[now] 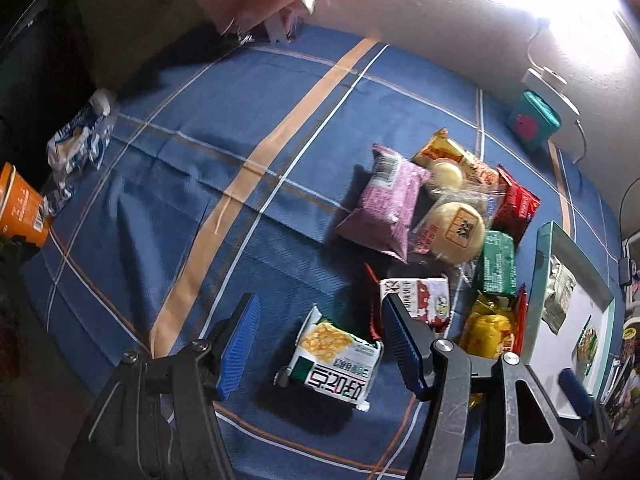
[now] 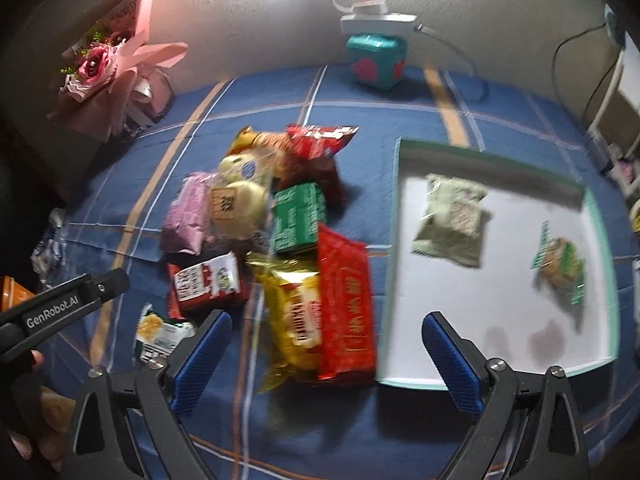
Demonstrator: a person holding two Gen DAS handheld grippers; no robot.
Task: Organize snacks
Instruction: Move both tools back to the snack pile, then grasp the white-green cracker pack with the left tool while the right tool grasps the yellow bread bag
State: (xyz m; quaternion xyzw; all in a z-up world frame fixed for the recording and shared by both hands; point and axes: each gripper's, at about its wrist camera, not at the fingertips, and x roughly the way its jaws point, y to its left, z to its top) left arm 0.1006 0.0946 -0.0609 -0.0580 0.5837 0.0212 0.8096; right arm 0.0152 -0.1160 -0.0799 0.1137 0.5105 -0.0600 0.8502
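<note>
A pile of snack packets lies on the blue checked cloth (image 1: 192,168). My left gripper (image 1: 320,320) is open just above a white and green cracker packet (image 1: 336,356), which also shows in the right wrist view (image 2: 160,332). Beyond it lie a red and white packet (image 1: 420,300), a purple packet (image 1: 384,204) and round buns (image 1: 456,228). My right gripper (image 2: 326,340) is open over a yellow packet (image 2: 296,316) and a red packet (image 2: 346,308). A shallow white tray (image 2: 504,344) on the right holds a pale green packet (image 2: 452,220) and a small green packet (image 2: 560,264).
A teal box (image 2: 376,60) and a white lamp base (image 2: 376,20) stand by the back wall. A pink flower bouquet (image 2: 108,76) is at the back left. An orange cup (image 1: 20,208) and a crumpled blue-white wrapper (image 1: 80,136) lie at the cloth's left edge.
</note>
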